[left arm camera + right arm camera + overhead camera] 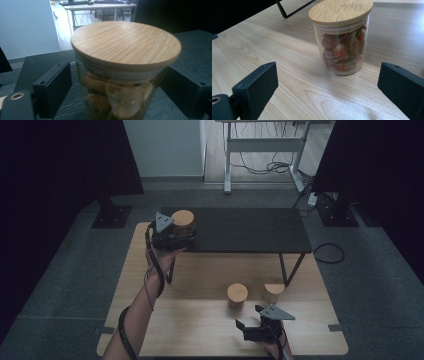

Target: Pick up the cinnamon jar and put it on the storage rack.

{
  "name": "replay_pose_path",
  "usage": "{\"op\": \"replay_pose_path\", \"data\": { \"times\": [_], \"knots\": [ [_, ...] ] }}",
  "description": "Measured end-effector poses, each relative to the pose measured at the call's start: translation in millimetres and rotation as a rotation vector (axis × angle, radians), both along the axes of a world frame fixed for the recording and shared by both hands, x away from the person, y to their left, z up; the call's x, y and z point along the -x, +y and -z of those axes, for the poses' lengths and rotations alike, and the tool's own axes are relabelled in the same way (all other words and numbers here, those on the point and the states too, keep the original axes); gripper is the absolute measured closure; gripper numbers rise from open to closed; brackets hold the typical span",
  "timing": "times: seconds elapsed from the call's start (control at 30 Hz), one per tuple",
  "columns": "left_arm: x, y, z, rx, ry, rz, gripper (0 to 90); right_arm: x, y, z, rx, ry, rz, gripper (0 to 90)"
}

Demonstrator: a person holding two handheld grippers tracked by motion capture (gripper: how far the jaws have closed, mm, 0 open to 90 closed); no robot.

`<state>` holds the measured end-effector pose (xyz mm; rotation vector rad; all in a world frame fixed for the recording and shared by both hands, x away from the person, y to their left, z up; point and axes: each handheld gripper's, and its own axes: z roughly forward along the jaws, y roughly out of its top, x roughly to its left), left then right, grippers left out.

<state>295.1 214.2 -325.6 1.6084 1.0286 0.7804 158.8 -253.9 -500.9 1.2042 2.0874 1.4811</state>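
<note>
High view: pale wooden table [200, 320] below, black raised shelf [250, 227] standing across its far half on thin black legs. On the shelf's near-left corner, jar with tan contents [183, 221], upright, bamboo lid on. Left gripper [172, 236] right at that jar, held level from the near side, grey three-cornered plate on top. Farther right, on the bare wood in front of the shelf, jar with red contents [237, 295], upright and lidded; third lidded jar [274, 290] just beside it to the right, partly under the shelf edge. Right gripper [250, 326] near the table's front edge, pointed toward the red-filled jar, well short of it.

Left gripper view: jaws apart on either side of the tan-filled jar [120, 75], a sliver of gap at each pad, glass not pressed.

Right gripper view: jaws spread wide, nothing between, red-filled jar [343, 42] ahead on the wood, apart from both pads.
</note>
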Motion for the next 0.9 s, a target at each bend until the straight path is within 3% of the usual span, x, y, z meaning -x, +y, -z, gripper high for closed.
{"op": "replay_pose_path", "data": {
  "times": [0.2, 0.5, 0.9],
  "knots": [
    [4.6, 2.6, -1.5, 0.0, 0.013, -0.001, 4.1, -1.1, 2.1, -0.1, 0.006, 0.002, -0.001, 2.6],
    [15.4, 11.6, -2.9, 0.009, 0.042, -0.018, 3.2, 0.1, 5.9, -0.7, 0.014, 0.0, -0.004, 2.4],
    [39.4, 23.0, -5.9, 0.023, 0.033, -0.005, 3.9, 1.7, 7.7, -1.8, 0.022, -0.01, -0.007, 2.1]
  ]
}}
